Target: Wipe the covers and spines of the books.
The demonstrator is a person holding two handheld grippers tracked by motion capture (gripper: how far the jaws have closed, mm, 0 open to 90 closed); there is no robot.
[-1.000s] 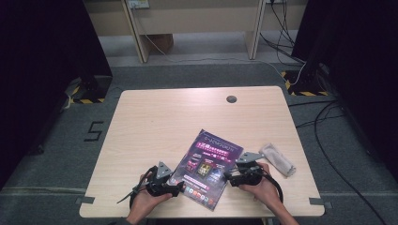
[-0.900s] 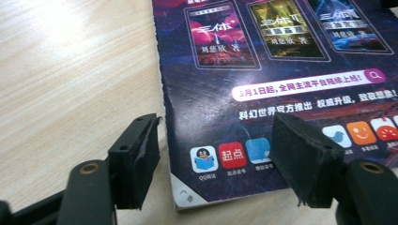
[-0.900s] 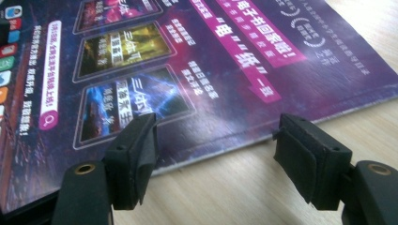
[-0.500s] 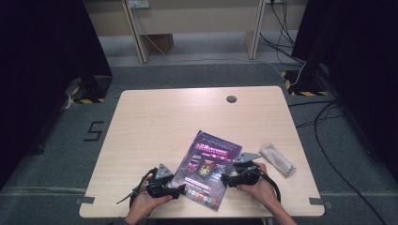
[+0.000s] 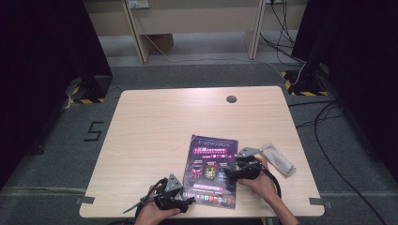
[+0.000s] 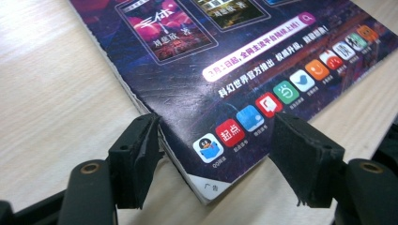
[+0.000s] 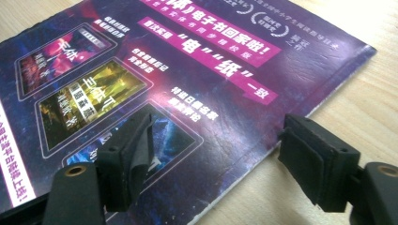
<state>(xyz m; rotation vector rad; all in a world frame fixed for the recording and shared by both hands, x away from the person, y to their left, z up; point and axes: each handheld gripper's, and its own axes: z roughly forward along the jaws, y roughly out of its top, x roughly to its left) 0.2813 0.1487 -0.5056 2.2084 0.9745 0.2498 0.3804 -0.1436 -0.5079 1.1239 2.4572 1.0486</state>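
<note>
Low in the frame's middle, the magazine [image 5: 211,171] lies flat on the surface [image 5: 155,126], both tongs wide open: left tongs [image 6: 213,159] straddling its corner, right tongs [image 7: 216,150] straddling its edge, neither gripping.

Glossy, creased paper magazine [image 6: 225,70], pale matt wood-grain table [image 5: 159,126], rough black rubbery pads [image 6: 141,164] on tongs

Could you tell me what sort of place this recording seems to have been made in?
Probably a lab or recording room rather than a home: a plain light wooden table stands on grey carpet between black curtains, with loose black cables trailing across the floor and yellow-and-black hazard tape marking it.
</note>
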